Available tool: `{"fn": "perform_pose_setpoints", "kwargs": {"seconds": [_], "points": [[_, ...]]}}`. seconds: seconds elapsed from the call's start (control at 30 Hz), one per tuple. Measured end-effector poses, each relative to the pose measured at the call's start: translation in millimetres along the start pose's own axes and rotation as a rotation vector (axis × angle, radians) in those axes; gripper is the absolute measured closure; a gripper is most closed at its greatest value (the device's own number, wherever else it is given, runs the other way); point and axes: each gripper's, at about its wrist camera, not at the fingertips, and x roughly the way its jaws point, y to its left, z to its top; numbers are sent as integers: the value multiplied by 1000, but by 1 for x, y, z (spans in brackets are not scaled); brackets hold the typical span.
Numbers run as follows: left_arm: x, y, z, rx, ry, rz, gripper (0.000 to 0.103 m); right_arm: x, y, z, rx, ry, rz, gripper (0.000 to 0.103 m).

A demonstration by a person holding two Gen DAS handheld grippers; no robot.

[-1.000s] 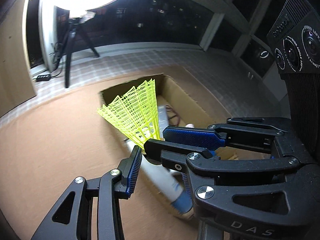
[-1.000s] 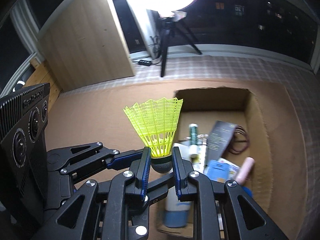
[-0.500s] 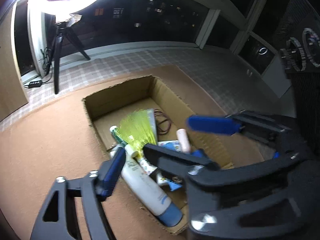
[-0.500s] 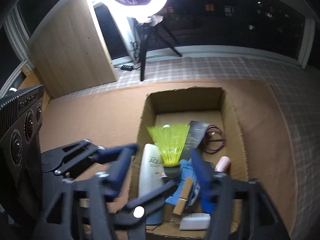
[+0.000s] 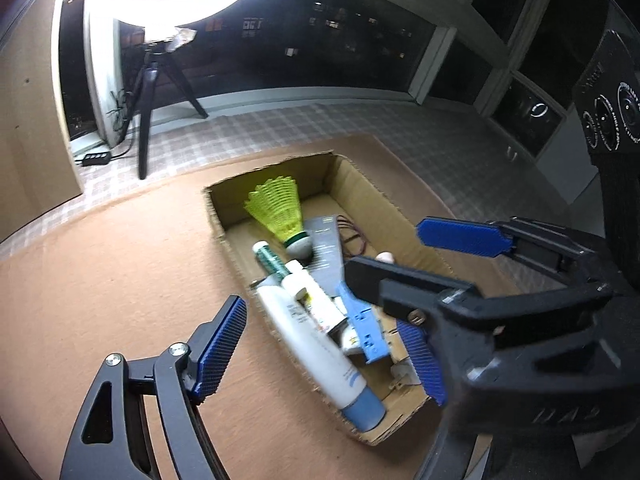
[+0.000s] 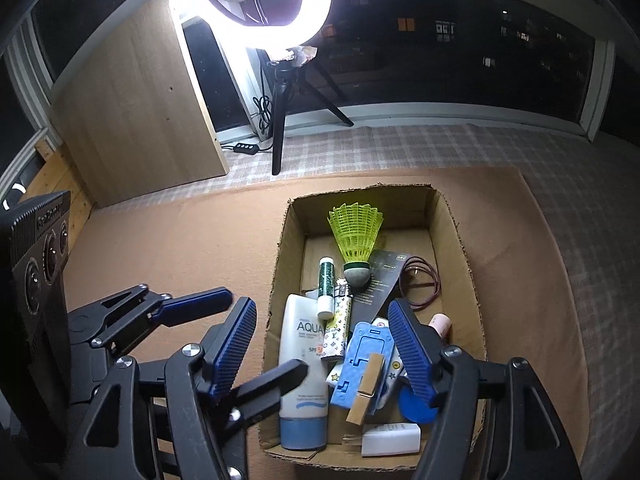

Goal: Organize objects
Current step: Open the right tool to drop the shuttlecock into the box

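Note:
A yellow shuttlecock (image 6: 355, 241) lies in the open cardboard box (image 6: 460, 240), near its far end; it also shows in the left wrist view (image 5: 282, 212). The box also holds a white sunscreen tube (image 6: 302, 364), a green stick (image 6: 326, 280), a blue plastic holder (image 6: 362, 364), a wooden clothespin (image 6: 366, 386), a dark card (image 6: 380, 276) and a coiled cable (image 6: 422, 280). My right gripper (image 6: 324, 344) is open and empty above the box's near end. My left gripper (image 5: 320, 348) is open and empty at the box's near left side.
The box (image 5: 360, 184) sits on a brown mat (image 5: 100, 280) over a checked floor. A ring light on a tripod (image 6: 280, 120) and a wooden panel (image 6: 132, 116) stand behind it. Dark windows line the back.
The right gripper opened and let go of the shuttlecock, which dropped into the box. Both grippers pulled back and up from the box.

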Motion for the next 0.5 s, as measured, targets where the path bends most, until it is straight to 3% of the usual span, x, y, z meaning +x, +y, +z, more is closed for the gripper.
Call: {"fn": "perform_pose_setpoints", "kwargs": {"seconds": [0.5], "points": [[-73, 74, -41, -98, -40, 136, 20, -8, 71, -10, -79, -14, 1, 36]]}}
